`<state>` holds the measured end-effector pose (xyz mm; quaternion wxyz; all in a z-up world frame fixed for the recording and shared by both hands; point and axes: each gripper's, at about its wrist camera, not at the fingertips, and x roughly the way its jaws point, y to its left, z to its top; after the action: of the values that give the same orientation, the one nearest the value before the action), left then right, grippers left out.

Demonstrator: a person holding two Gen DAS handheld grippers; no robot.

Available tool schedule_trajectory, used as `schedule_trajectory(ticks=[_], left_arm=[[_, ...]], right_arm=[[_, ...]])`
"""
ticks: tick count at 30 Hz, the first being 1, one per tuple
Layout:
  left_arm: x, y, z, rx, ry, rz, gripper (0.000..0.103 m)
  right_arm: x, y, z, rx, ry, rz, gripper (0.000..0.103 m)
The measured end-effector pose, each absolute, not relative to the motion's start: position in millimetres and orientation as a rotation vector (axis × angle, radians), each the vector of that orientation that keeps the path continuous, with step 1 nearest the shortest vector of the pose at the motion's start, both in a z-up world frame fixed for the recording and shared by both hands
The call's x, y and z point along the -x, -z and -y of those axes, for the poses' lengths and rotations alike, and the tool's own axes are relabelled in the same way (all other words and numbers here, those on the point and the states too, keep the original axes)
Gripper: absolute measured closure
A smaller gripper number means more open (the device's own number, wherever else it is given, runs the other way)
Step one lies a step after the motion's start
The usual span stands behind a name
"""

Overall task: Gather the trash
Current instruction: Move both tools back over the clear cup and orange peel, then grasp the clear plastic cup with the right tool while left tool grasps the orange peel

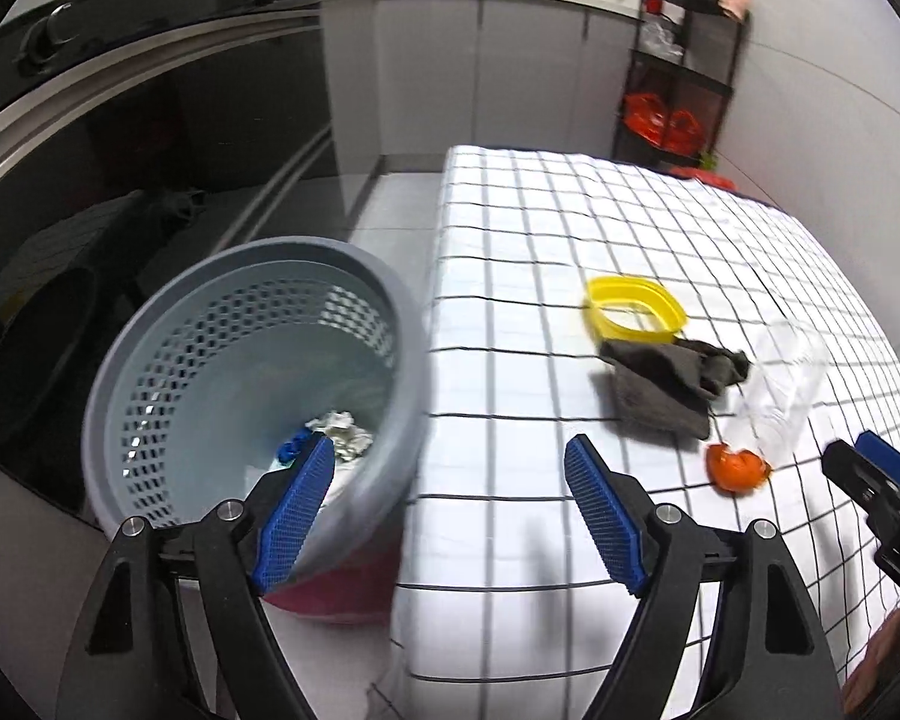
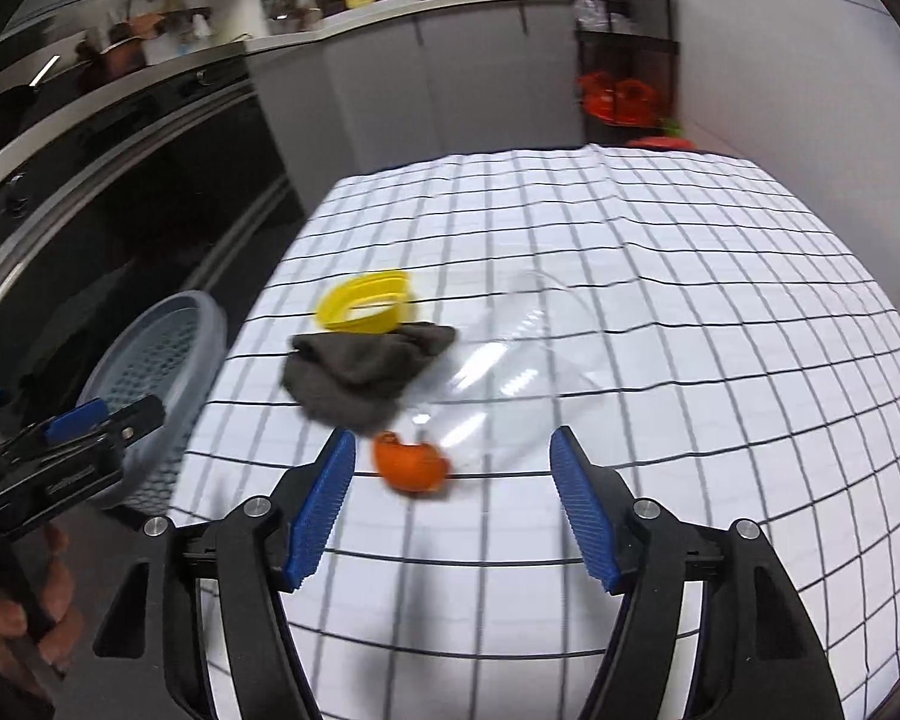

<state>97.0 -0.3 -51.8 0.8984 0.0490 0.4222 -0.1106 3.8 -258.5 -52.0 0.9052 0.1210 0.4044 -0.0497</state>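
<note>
A grey perforated basket point(image 1: 168, 360) stands on the floor left of the table, with crumpled paper point(image 1: 342, 432) and a blue scrap in it. On the checked tablecloth point(image 2: 690, 300) lie an orange peel point(image 2: 414, 465), a clear plastic bottle point(image 2: 510, 372), a dark grey cloth point(image 2: 360, 369) and a yellow ring-shaped lid point(image 2: 366, 303). My left gripper point(image 1: 450, 504) is open and empty, straddling the basket rim and the table edge. My right gripper point(image 2: 453, 498) is open and empty, just short of the orange peel.
Dark oven fronts point(image 1: 120, 180) and grey cabinets point(image 1: 480, 78) run along the left and back. A black shelf rack point(image 1: 678, 72) with red bags stands at the far right corner. A red object point(image 1: 342, 594) lies under the basket. A hand point(image 2: 18, 618) holds the left gripper.
</note>
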Motion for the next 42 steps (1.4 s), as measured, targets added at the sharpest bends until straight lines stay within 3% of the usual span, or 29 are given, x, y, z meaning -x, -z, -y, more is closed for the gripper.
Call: schedule_trajectory(ticks=[11, 31, 42], left_arm=[[-86.1, 62.0, 25.1, -0.134, 0.285, -0.898, 0.026], [-83.0, 73.0, 51.2, -0.151, 0.339, -0.921, 0.026], [-85.7, 76.5, 60.0, -0.153, 0.343, -0.923, 0.026]], right_arm=[[-27.9, 84.7, 263.0, -0.276, 0.125, -0.900, 0.037], [-1.3, 78.9, 337.2, -0.360, 0.283, -0.864, 0.037], [-49.6, 85.9, 345.6, -0.409, 0.287, -0.929, 0.033]])
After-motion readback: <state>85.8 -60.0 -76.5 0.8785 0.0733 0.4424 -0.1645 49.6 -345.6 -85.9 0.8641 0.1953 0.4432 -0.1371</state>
